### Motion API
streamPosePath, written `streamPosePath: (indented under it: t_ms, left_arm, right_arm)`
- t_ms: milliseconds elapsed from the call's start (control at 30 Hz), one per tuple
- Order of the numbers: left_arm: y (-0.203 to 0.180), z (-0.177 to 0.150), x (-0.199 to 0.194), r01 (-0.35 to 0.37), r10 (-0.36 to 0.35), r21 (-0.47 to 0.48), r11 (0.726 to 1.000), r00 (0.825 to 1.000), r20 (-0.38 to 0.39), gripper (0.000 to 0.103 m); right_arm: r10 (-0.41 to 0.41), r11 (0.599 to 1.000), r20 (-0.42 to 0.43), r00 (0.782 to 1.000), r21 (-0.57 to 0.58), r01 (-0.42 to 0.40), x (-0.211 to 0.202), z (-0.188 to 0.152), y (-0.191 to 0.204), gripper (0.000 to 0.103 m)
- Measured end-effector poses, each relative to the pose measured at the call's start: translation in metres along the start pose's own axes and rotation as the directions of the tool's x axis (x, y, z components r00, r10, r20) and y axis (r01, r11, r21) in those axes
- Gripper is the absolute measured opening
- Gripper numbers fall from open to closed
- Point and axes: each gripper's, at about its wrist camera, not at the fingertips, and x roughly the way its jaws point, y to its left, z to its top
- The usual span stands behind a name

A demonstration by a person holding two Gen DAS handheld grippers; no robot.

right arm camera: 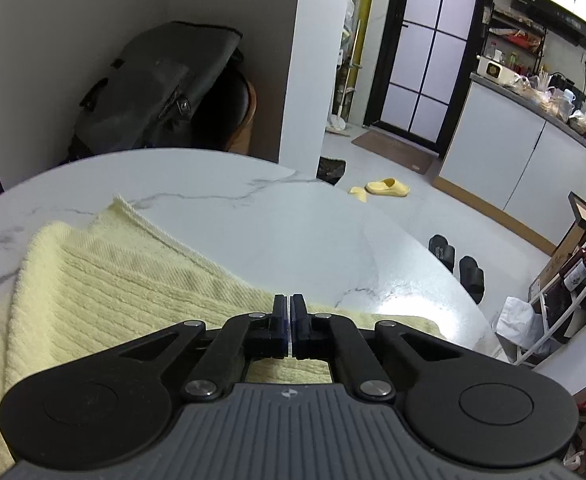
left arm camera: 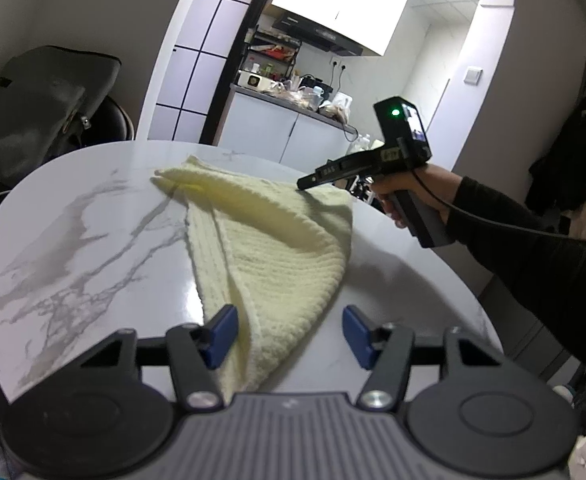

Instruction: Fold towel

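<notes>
We see the soft, light yellow towel (left arm camera: 269, 248) on the marble table (left arm camera: 77, 240), our right gripper (right arm camera: 291, 312) pressed together on its far edge, our left gripper (left arm camera: 289, 334) spread around its near corner, where we should take hold.

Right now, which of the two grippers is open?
The left gripper: its blue pads stand apart, straddling the pale yellow knitted towel. The right gripper is shut.
</notes>
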Motion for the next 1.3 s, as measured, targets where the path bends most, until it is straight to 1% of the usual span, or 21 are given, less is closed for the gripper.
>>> streamPosePath:
  t_ms: [100, 167, 233, 267, 333, 367, 400, 467, 533, 633, 700, 733, 767, 800, 833, 867, 900, 1000, 1200, 1300]
  left_arm:
    - [0.002, 0.001, 0.001, -0.011, 0.011, -0.001, 1.0, 1.0, -0.003, 0.05]
    - [0.002, 0.0, 0.0, -0.015, 0.015, 0.0, 1.0, 1.0, -0.005, 0.048]
    - [0.002, 0.001, 0.0, -0.015, 0.015, 0.0, 1.0, 1.0, -0.007, 0.048]
    - [0.002, 0.001, 0.0, -0.017, 0.017, 0.003, 1.0, 1.0, -0.009, 0.048]
    - [0.001, 0.002, 0.0, -0.02, 0.02, 0.011, 1.0, 1.0, -0.012, 0.048]
    - [0.0, 0.002, 0.001, -0.022, 0.022, 0.012, 1.0, 1.0, -0.012, 0.048]
    - [0.0, 0.002, 0.001, -0.023, 0.023, 0.013, 1.0, 1.0, -0.013, 0.048]
    - [0.0, 0.002, 0.001, -0.023, 0.024, 0.012, 1.0, 1.0, -0.012, 0.048]
    - [0.0, 0.002, 0.001, -0.024, 0.024, 0.013, 1.0, 1.0, -0.009, 0.048]
    - [0.0, 0.002, 0.001, -0.023, 0.024, 0.016, 1.0, 1.0, -0.008, 0.048]
    - [0.001, 0.002, 0.002, -0.02, 0.021, 0.016, 1.0, 1.0, -0.007, 0.048]
    - [0.001, 0.002, 0.001, -0.018, 0.019, 0.013, 1.0, 1.0, -0.007, 0.048]
    - [0.001, 0.003, 0.001, -0.018, 0.019, 0.01, 1.0, 1.0, -0.007, 0.048]
    - [0.001, 0.003, 0.001, -0.024, 0.024, 0.01, 1.0, 1.0, -0.009, 0.042]
    - [0.001, 0.003, 0.001, -0.029, 0.029, 0.012, 1.0, 1.0, -0.01, 0.034]
    - [0.0, 0.003, 0.001, -0.034, 0.034, 0.013, 0.999, 0.999, -0.012, 0.03]
    - [0.001, 0.002, 0.001, -0.037, 0.037, 0.013, 0.999, 0.999, -0.013, 0.023]
    - [0.003, 0.001, 0.0, -0.045, 0.045, 0.005, 0.999, 0.999, -0.014, 0.012]
    - [0.004, 0.002, -0.001, -0.056, 0.056, 0.009, 0.998, 0.998, -0.017, 0.007]
    - [0.003, 0.005, -0.003, -0.055, 0.056, 0.018, 0.998, 0.998, -0.005, 0.006]
  right_arm:
    - [0.012, 1.0, -0.004, 1.0, 0.001, -0.012, 0.0, 0.0, 0.001, 0.0]
    - [0.02, 1.0, -0.006, 1.0, 0.002, -0.02, 0.0, 0.0, 0.001, 0.0]
    - [0.028, 1.0, -0.008, 1.0, 0.002, -0.028, 0.0, 0.0, 0.001, 0.004]
    - [0.032, 0.999, -0.009, 0.999, 0.003, -0.032, 0.0, 0.0, 0.001, 0.008]
    - [0.04, 0.999, -0.012, 0.999, 0.004, -0.04, 0.0, 0.0, 0.002, 0.022]
    - [0.044, 0.999, -0.013, 0.999, 0.004, -0.044, 0.0, 0.0, 0.002, 0.037]
    - [0.048, 0.999, -0.014, 0.999, 0.004, -0.048, 0.0, 0.0, 0.002, 0.047]
    - [0.056, 0.998, -0.017, 0.998, 0.005, -0.056, 0.0, 0.0, 0.002, 0.048]
    - [0.064, 0.998, -0.019, 0.998, 0.006, -0.064, 0.0, 0.001, 0.003, 0.048]
    - [0.076, 0.997, -0.022, 0.997, 0.007, -0.075, 0.001, 0.001, 0.003, 0.043]
    - [0.091, 0.996, -0.018, 0.996, 0.011, -0.091, 0.0, -0.001, 0.003, 0.026]
    - [0.088, 0.996, -0.015, 0.996, 0.005, -0.088, 0.0, -0.001, 0.004, 0.02]
    - [0.083, 0.996, -0.014, 0.996, -0.006, -0.084, 0.0, -0.001, 0.007, 0.012]
    - [0.08, 0.997, -0.013, 0.997, -0.015, -0.081, 0.0, -0.001, 0.008, 0.009]
    - [0.078, 0.997, -0.012, 0.997, -0.021, -0.079, 0.0, -0.001, 0.01, 0.009]
    - [0.078, 0.997, -0.011, 0.997, -0.02, -0.078, 0.0, -0.001, 0.01, 0.008]
    - [0.079, 0.997, -0.009, 0.997, -0.016, -0.079, -0.001, -0.001, 0.009, 0.008]
    - [0.089, 0.996, 0.002, 0.996, 0.017, -0.089, -0.003, -0.001, 0.004, 0.008]
    - [0.069, 0.997, 0.012, 0.998, 0.02, -0.069, -0.007, -0.002, 0.0, 0.008]
    - [0.063, 0.998, 0.023, 0.998, 0.018, -0.064, -0.01, -0.003, 0.0, 0.008]
